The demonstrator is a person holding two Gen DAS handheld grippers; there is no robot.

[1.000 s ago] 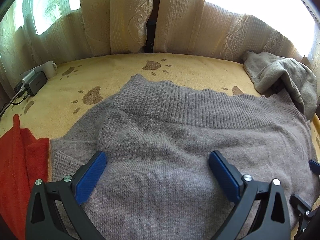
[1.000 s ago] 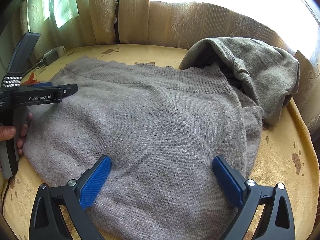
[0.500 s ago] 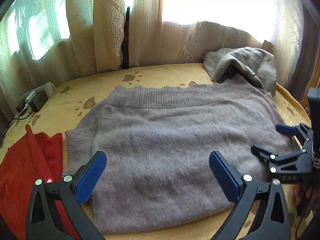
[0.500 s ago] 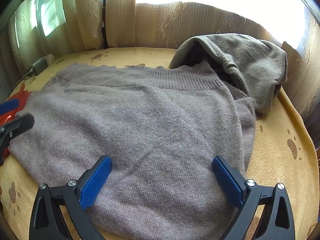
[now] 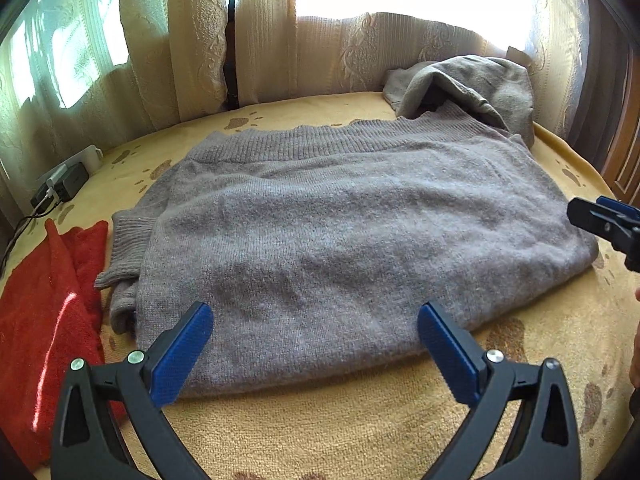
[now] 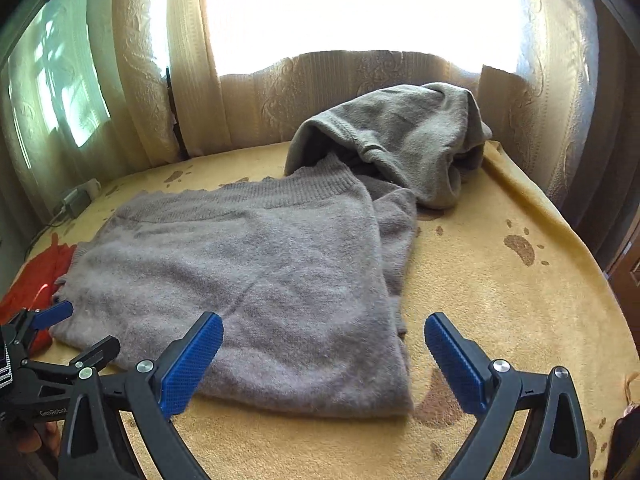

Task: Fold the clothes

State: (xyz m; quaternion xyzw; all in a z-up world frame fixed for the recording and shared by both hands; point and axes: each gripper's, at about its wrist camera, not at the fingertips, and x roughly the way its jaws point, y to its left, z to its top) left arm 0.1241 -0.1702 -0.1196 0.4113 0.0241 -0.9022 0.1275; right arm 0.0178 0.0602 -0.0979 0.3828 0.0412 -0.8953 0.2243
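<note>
A grey knitted sweater (image 5: pixel 340 232) lies folded flat on the yellow paw-print blanket (image 5: pixel 360 420), its ribbed hem toward the curtains; it shows too as the sweater (image 6: pixel 256 276) in the right wrist view. My left gripper (image 5: pixel 314 350) is open just above the sweater's near edge, holding nothing. My right gripper (image 6: pixel 324 360) is open over the sweater's near right corner, also holding nothing. The left gripper (image 6: pixel 60 336) appears at the right view's lower left, and the right gripper's tip (image 5: pixel 604 220) at the left view's right edge.
A second grey garment (image 6: pixel 400 144) is heaped at the back right, touching the sweater. Red cloth (image 5: pixel 44 312) lies at the left. A charger block with cables (image 5: pixel 64 188) sits at the far left by the curtains (image 5: pixel 280 40). Bare blanket (image 6: pixel 500 280) stretches right.
Both grippers have pulled back toward me and off the sweater; more blanket shows in front. The sweater lies still and both grippers stay open.
</note>
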